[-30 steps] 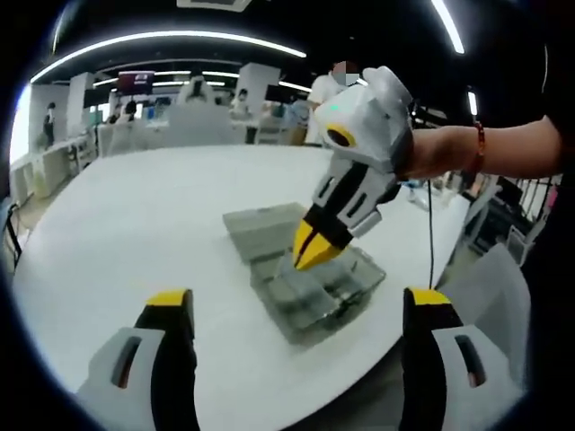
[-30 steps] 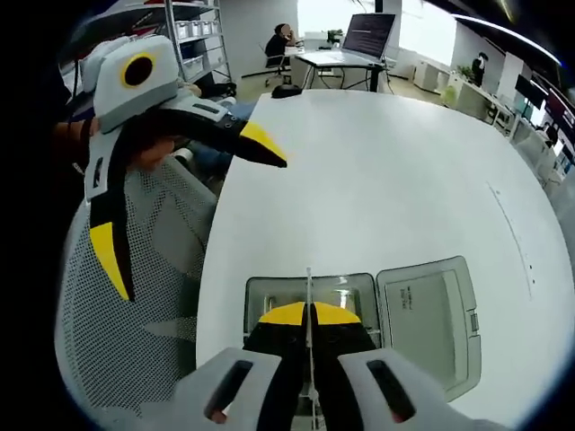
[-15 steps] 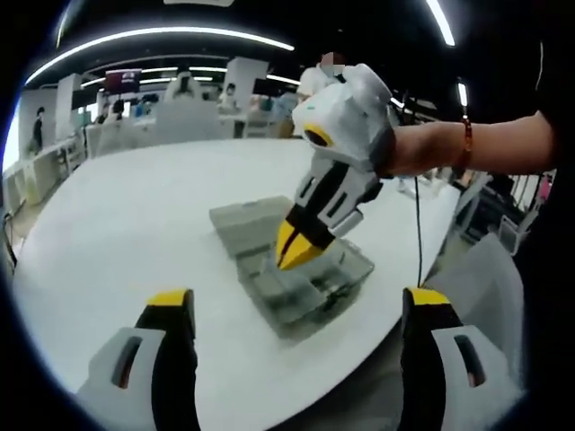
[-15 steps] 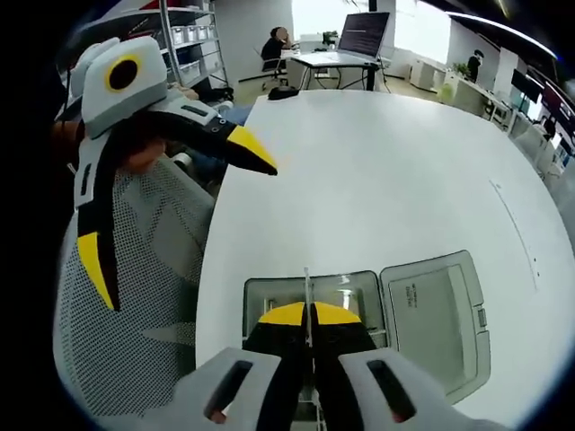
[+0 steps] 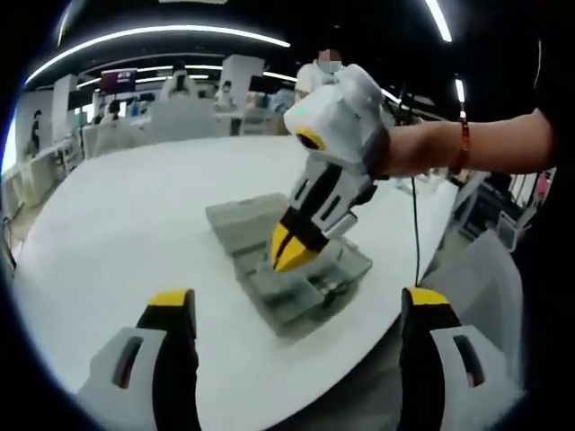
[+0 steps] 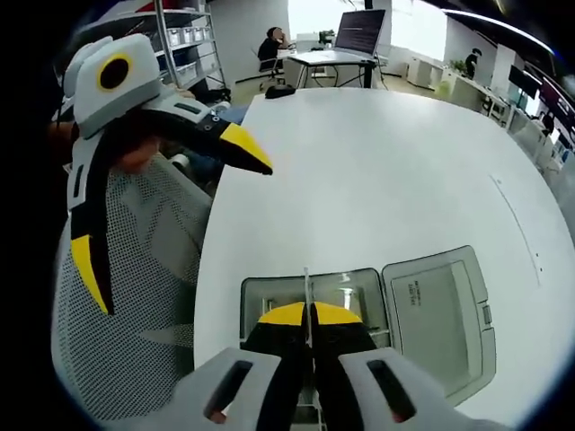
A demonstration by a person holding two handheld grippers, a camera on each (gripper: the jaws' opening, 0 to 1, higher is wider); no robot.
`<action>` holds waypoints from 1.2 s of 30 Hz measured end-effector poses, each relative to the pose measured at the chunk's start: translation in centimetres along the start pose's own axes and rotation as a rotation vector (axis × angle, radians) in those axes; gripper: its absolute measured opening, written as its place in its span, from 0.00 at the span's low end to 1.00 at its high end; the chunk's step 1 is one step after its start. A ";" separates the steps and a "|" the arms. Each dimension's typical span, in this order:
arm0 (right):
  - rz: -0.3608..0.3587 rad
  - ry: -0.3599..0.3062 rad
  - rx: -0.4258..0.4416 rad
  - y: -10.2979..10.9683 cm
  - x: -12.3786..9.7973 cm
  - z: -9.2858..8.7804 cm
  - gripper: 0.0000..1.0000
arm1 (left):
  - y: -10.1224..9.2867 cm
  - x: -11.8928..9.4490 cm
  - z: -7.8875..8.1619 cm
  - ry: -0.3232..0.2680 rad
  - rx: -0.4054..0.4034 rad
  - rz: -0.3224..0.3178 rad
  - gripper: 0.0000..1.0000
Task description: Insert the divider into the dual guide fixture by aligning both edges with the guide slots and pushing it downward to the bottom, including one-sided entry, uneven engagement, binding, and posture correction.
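divider [image 6: 307,296] upright, edge-on, over fixture [image 6: 359,301]

Probably an open-plan office: desks [image 6: 337,56], monitor [image 6: 359,31], shelving [image 6: 184,40], strip lights [image 5: 162,36].

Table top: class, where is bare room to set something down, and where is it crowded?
The white table lies bare beyond the grey box and its open lid. It is crowded at the near edge, where the right tool holds the divider over the box.
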State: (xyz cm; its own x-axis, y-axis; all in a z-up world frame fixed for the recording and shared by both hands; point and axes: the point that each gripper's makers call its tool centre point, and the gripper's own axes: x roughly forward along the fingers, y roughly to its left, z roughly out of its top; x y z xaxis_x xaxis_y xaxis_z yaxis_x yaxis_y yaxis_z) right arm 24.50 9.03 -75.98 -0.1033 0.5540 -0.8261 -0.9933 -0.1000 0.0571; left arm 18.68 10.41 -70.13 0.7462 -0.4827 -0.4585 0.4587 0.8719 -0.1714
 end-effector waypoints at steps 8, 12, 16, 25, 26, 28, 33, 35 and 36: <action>-0.002 0.019 -0.004 0.1 0.5 -0.3 0.00 | 0.0 -0.1 0.0 0.003 -0.001 0.003 0.93; -0.005 0.023 -0.003 0.2 0.6 -0.3 0.00 | 0.2 0.0 -0.2 0.012 -0.006 0.005 0.91; -0.010 0.020 -0.003 0.2 0.7 -0.3 0.00 | 0.1 0.0 -0.2 0.012 -0.006 0.005 0.91; -0.014 0.043 -0.021 0.2 1.0 -0.4 0.00 | 0.0 0.0 -0.1 0.017 -0.003 0.007 0.90; -0.014 0.044 -0.020 0.2 1.0 -0.4 0.00 | -0.1 0.0 -0.1 0.019 -0.002 0.007 0.90; -0.017 0.045 -0.019 0.2 1.1 -0.5 0.00 | -0.1 -0.1 -0.1 0.019 0.002 0.007 0.90; -0.020 0.049 -0.018 0.1 1.4 -0.7 0.00 | -0.1 -0.2 0.0 0.025 0.009 0.009 0.90; -0.020 0.051 -0.017 0.1 1.5 -0.8 0.00 | -0.2 -0.2 0.0 0.032 0.017 0.011 0.90; -0.020 0.052 -0.016 0.1 1.5 -0.8 0.00 | -0.2 -0.2 0.0 0.032 0.016 0.010 0.90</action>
State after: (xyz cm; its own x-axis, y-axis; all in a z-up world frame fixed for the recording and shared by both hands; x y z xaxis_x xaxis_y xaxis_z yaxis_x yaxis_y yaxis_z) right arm 24.30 9.22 -77.68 -0.0806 0.5123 -0.8550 -0.9942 -0.1026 0.0322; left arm 18.43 10.32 -70.04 0.7350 -0.4710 -0.4878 0.4595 0.8750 -0.1525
